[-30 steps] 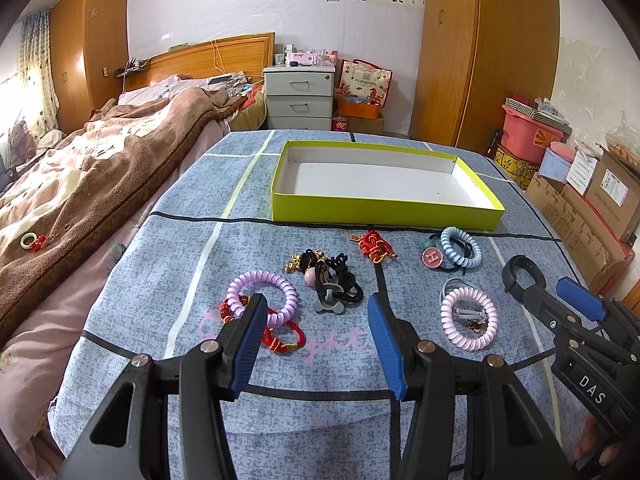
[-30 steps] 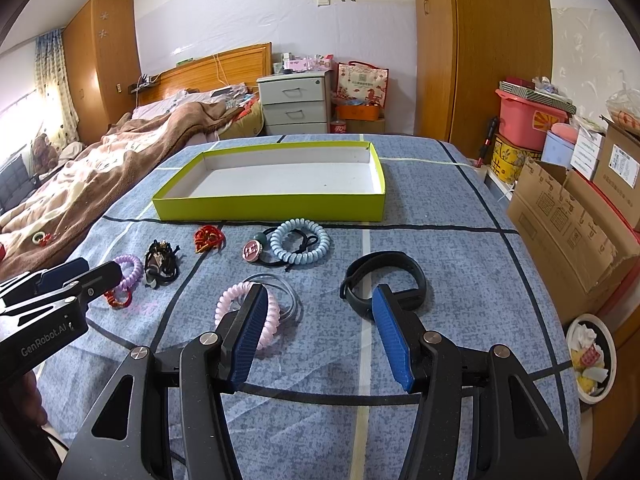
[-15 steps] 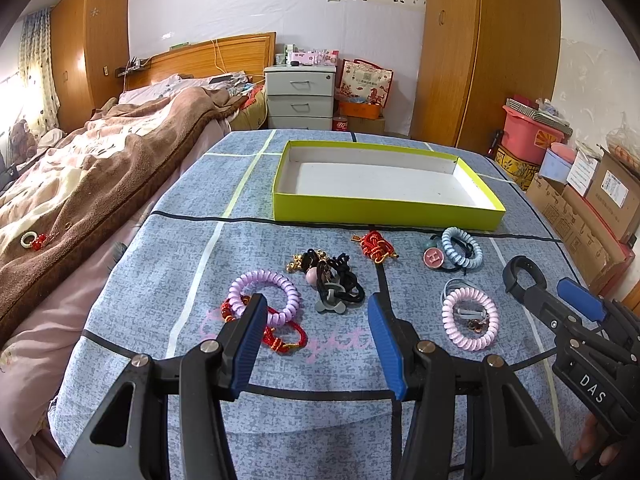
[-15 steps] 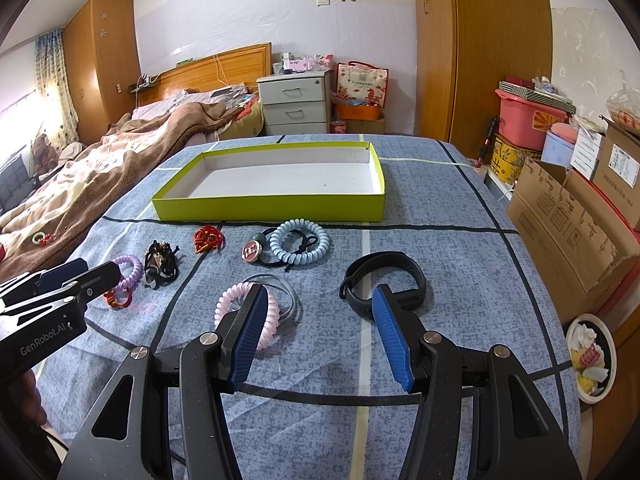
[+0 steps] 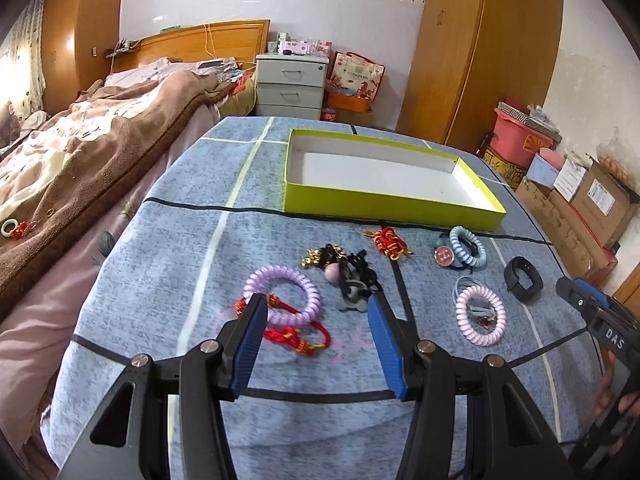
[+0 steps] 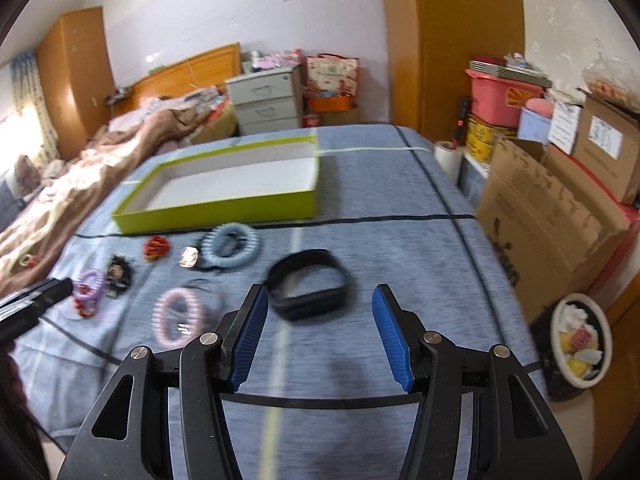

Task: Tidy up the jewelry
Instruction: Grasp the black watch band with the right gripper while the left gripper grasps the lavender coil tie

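The black band (image 6: 307,285) is seen lying flat on the blue cloth just ahead of the right gripper (image 6: 317,335) — jaws spread, empty, band's length crosswise — nearer than the left gripper (image 5: 316,344), likewise spread.

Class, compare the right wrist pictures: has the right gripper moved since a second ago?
Yes. The right gripper has swung right and forward: the green box now sits further left, and the black band lies just ahead.

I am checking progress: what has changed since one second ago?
The right gripper has swung right and opened wider, now framing the black loop wristband. The left gripper tilted slightly, still open. Nothing was grasped; the jewelry and yellow-green cardboard tray lie unmoved.
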`<action>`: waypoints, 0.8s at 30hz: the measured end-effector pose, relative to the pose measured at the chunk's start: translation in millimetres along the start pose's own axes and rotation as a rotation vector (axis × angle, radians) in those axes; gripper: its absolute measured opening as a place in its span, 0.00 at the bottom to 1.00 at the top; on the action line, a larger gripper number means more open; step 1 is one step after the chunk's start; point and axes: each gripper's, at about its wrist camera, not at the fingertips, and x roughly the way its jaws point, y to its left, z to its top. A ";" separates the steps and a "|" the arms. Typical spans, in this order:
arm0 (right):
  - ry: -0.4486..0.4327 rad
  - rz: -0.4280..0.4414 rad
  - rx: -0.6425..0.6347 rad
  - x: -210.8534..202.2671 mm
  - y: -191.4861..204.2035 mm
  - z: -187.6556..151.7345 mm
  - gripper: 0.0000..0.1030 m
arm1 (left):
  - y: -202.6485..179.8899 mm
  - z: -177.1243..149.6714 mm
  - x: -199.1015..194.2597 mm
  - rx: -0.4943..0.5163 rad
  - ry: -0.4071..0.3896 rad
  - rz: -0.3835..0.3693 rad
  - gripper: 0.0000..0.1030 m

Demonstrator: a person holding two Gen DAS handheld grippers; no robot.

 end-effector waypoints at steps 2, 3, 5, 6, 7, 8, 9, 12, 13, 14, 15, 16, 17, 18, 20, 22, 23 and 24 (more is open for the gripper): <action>0.011 0.007 0.010 3.5 -9.1 2.8 0.54 | 5.5 1.4 3.1 0.009 0.014 0.006 0.53; 0.024 0.011 0.025 6.1 -13.2 4.1 0.54 | 7.7 2.3 3.9 0.016 0.014 0.008 0.53; 0.044 0.029 0.051 13.2 -21.8 7.9 0.54 | 13.3 4.2 5.2 0.011 0.016 -0.008 0.53; 0.055 0.033 0.059 16.5 -24.3 9.5 0.54 | 16.3 5.1 7.0 0.008 0.024 -0.024 0.53; 0.062 0.036 0.057 21.2 -26.4 12.6 0.54 | 19.6 5.8 8.9 -0.001 0.034 -0.036 0.53; 0.065 0.043 0.051 24.1 -27.1 14.0 0.54 | 22.3 6.4 10.5 -0.005 0.043 -0.042 0.53; 0.087 0.053 0.048 29.4 -28.2 16.3 0.54 | 24.4 6.9 12.1 -0.009 0.050 -0.048 0.53; 0.114 0.083 0.032 39.0 -28.4 19.5 0.54 | 28.3 7.4 13.8 -0.014 0.065 -0.062 0.53; 0.125 0.080 0.027 41.9 -27.8 20.3 0.54 | 29.0 7.7 14.7 -0.013 0.069 -0.052 0.53; 0.134 0.084 0.017 45.7 -27.2 21.3 0.54 | 29.9 8.0 15.8 -0.011 0.073 -0.052 0.53; 0.141 0.090 0.013 47.7 -27.0 22.0 0.54 | 31.4 8.3 16.4 -0.017 0.074 -0.063 0.53; 0.143 0.094 0.010 48.8 -26.3 22.7 0.53 | 34.0 9.2 16.9 -0.032 0.076 -0.077 0.53; 0.143 0.096 0.000 49.8 -25.3 23.7 0.53 | 36.5 10.1 17.2 -0.040 0.079 -0.084 0.53; 0.147 0.099 -0.007 51.7 -24.2 25.0 0.49 | 38.5 11.1 16.3 -0.044 0.072 -0.090 0.53; 0.168 0.114 -0.007 58.3 -24.3 27.2 0.39 | 43.3 13.6 14.5 -0.055 0.060 -0.093 0.53; 0.193 0.095 -0.003 64.7 -25.4 27.8 0.24 | 48.2 16.2 15.0 -0.062 0.063 -0.094 0.53; 0.196 0.087 -0.009 66.3 -25.3 27.9 0.24 | 50.2 17.1 15.4 -0.061 0.065 -0.085 0.53; 0.201 0.088 -0.012 67.1 -24.8 27.6 0.23 | 52.0 17.5 15.6 -0.058 0.066 -0.076 0.53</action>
